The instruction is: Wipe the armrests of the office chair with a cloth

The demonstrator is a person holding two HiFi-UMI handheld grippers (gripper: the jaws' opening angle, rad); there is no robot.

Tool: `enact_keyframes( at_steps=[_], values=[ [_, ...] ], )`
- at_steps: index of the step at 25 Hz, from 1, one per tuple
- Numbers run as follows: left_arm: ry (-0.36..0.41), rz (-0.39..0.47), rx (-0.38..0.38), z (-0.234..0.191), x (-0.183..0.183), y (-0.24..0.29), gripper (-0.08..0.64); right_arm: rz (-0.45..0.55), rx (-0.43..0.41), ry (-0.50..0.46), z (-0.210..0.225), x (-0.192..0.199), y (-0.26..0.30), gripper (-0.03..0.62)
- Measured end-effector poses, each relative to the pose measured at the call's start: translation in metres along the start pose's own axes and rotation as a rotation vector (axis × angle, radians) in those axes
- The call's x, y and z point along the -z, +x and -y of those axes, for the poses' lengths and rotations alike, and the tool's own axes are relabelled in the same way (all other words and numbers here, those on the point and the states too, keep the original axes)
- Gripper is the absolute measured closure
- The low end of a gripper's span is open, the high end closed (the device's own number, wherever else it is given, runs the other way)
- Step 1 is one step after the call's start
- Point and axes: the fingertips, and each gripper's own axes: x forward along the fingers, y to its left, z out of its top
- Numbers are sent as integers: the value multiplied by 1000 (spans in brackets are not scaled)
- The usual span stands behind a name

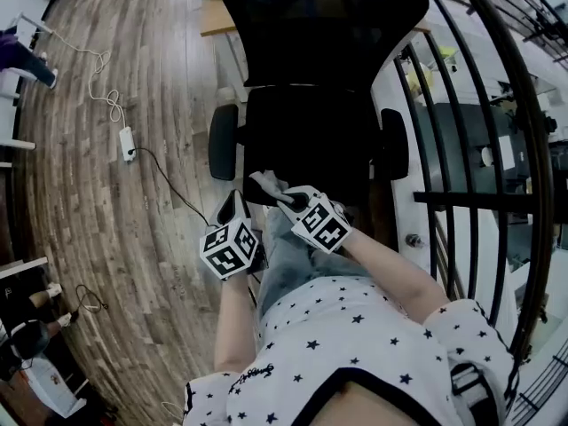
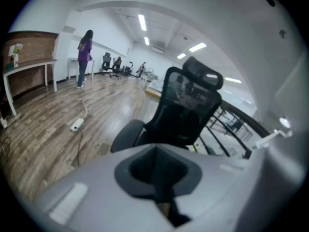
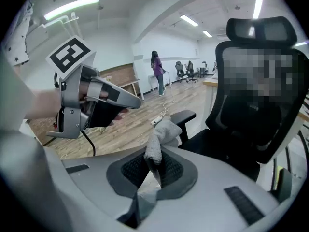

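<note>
Cloth (image 1: 266, 187), grey and crumpled, is seen at mid-frame in the head view, pinched at the tip of the right gripper (image 1: 286, 200), just below the seat of the black office chair (image 1: 311, 122). The left gripper (image 1: 232, 209) is held just to its left. The armrests (image 1: 224, 142) flank the seat, clear of the cloth.

In the left gripper view the jaws are pressed together with nothing between them; a power strip (image 2: 77, 124) lies on the wooden floor (image 2: 38, 129) at left.

In the right gripper view the jaws are clamped on the cloth, which is bunched above them at lower centre.
</note>
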Motion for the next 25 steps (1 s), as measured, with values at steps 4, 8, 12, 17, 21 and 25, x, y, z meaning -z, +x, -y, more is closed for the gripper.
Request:
enact_keyframes(
  at_steps=[4,8,12,17,21,25],
  values=[
    [34,1,45,37,20,-15,558,58,55,33,0,17,-38,560],
    [63,-1,85,70,40,-31,558,112,94,68,-5,29,-75,560],
    [88,8,122,99,59,-50,558,165,131,94,-13,43,-110,560],
    [108,17,152,127,82,-73,558,212,170,99,-24,58,-147,560],
    [134,22,174,142,97,-89,558,256,193,108,-33,67,-172,560],
    [157,25,196,157,110,-106,558,286,219,130,-41,79,-196,560]
  ],
)
